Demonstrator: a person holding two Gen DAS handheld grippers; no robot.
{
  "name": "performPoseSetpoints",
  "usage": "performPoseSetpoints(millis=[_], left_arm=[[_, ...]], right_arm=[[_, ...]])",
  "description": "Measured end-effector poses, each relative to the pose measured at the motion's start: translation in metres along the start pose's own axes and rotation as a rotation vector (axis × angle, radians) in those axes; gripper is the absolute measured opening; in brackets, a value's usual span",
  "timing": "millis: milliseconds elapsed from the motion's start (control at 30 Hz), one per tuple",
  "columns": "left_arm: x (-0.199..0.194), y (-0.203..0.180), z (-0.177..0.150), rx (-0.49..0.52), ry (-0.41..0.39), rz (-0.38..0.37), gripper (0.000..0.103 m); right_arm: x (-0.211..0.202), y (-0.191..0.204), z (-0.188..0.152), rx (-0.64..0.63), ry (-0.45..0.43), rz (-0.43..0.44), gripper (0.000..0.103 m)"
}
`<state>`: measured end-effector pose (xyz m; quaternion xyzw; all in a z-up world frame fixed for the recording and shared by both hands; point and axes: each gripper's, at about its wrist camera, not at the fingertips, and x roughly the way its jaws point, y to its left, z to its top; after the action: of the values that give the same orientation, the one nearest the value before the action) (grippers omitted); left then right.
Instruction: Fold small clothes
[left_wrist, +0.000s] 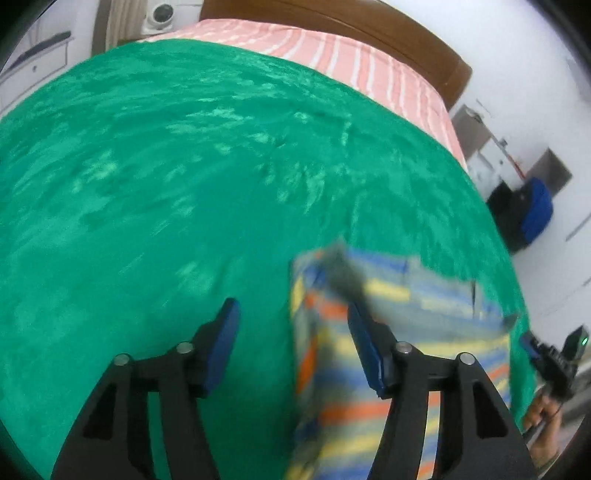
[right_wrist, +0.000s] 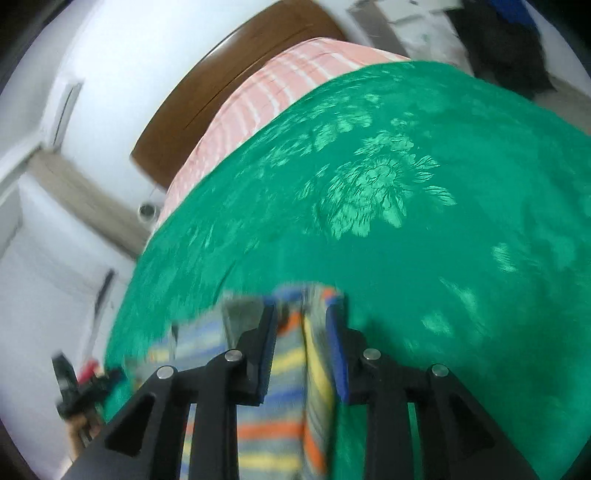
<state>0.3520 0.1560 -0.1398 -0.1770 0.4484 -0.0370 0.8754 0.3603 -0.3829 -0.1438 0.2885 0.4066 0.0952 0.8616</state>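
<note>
Item: 1 striped garment (left_wrist: 399, 332), small, banded in blue, yellow, orange and grey; blurred in both views.
Location: it lies on the green bedspread (left_wrist: 184, 184) near the edge closest to me, between my 2 tools.
Handling, my judgement: light, soft and limp; it will sag and crease where lifted, and will not hold a fold unless laid flat. Not fragile. It may slide a little on the smooth cover.
Where to take hold: I judge the 2 far corners or a hem edge best, 1 corner per tool, pinching a single layer.
Left gripper (left_wrist: 291, 347): jaws stand wide, nothing pressed between them; the right-hand finger overlaps the garment's edge, the other sits over bare green cloth.
Right gripper (right_wrist: 301, 343): jaws narrow, with striped fabric between them; I cannot tell through the blur whether the pads press on it.
Support: the bedspread carries a paler floral pattern and covers most of the bed.
Beyond: pink striped sheet (left_wrist: 332, 55) at the far end, then a brown headboard (left_wrist: 369, 26).
</note>
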Motion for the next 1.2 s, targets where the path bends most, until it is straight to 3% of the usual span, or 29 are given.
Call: performPoseSetpoints(millis=[133, 233, 300, 433, 467, 533, 567, 633, 700, 800, 867, 1033, 1100, 1200], left_arm=[[-0.03, -0.011, -0.05, 0.154, 0.01, -0.03, 0.067], [-0.043, -0.014, -0.094, 0.255, 0.004, 0.086, 0.074], [-0.049, -0.009, -0.116, 0.263, -0.012, 0.137, 0.079], [-0.049, 0.007, -0.149, 0.222, -0.023, 0.188, 0.089], [-0.051, 0.008, -0.157, 0.218, -0.047, 0.2, 0.092], [-0.054, 0.008, -0.17, 0.231, -0.087, 0.217, 0.097], [-0.053, 0.008, -0.172, 0.238, -0.106, 0.226, 0.098], [-0.049, 0.007, -0.174, 0.241, -0.129, 0.232, 0.1], [-0.047, 0.008, -0.173, 0.237, -0.132, 0.225, 0.101], [-0.045, 0.01, -0.171, 0.23, -0.127, 0.215, 0.102], [-0.045, 0.009, -0.172, 0.232, -0.125, 0.216, 0.102], [-0.045, 0.007, -0.172, 0.236, -0.122, 0.224, 0.102], [-0.044, 0.007, -0.17, 0.239, -0.121, 0.229, 0.102], [-0.043, 0.007, -0.17, 0.241, -0.121, 0.231, 0.102]], right_arm=[[-0.028, 0.042, -0.029, -0.25, 0.084, 0.018, 0.029], [-0.014, 0.072, -0.045, -0.291, 0.242, 0.081, 0.029], [0.012, 0.088, -0.046, -0.271, 0.33, 0.111, 0.029], [0.109, 0.098, -0.025, -0.207, 0.502, 0.043, 0.032], [0.128, 0.1, -0.012, -0.183, 0.469, 0.039, 0.03], [0.131, 0.107, 0.01, -0.164, 0.298, 0.003, 0.031], [0.121, 0.113, 0.021, -0.127, 0.184, 0.018, 0.033], [0.104, 0.126, 0.021, -0.091, 0.109, 0.093, 0.034], [0.097, 0.146, 0.011, -0.147, 0.154, 0.126, 0.04], [0.096, 0.192, -0.033, -0.347, 0.327, 0.166, 0.043], [0.099, 0.208, -0.062, -0.399, 0.41, 0.199, 0.043], [0.096, 0.236, -0.151, -0.616, 0.51, 0.191, 0.044], [0.087, 0.242, -0.177, -0.694, 0.494, 0.148, 0.046], [0.047, 0.249, -0.18, -0.704, 0.422, 0.183, 0.046]])
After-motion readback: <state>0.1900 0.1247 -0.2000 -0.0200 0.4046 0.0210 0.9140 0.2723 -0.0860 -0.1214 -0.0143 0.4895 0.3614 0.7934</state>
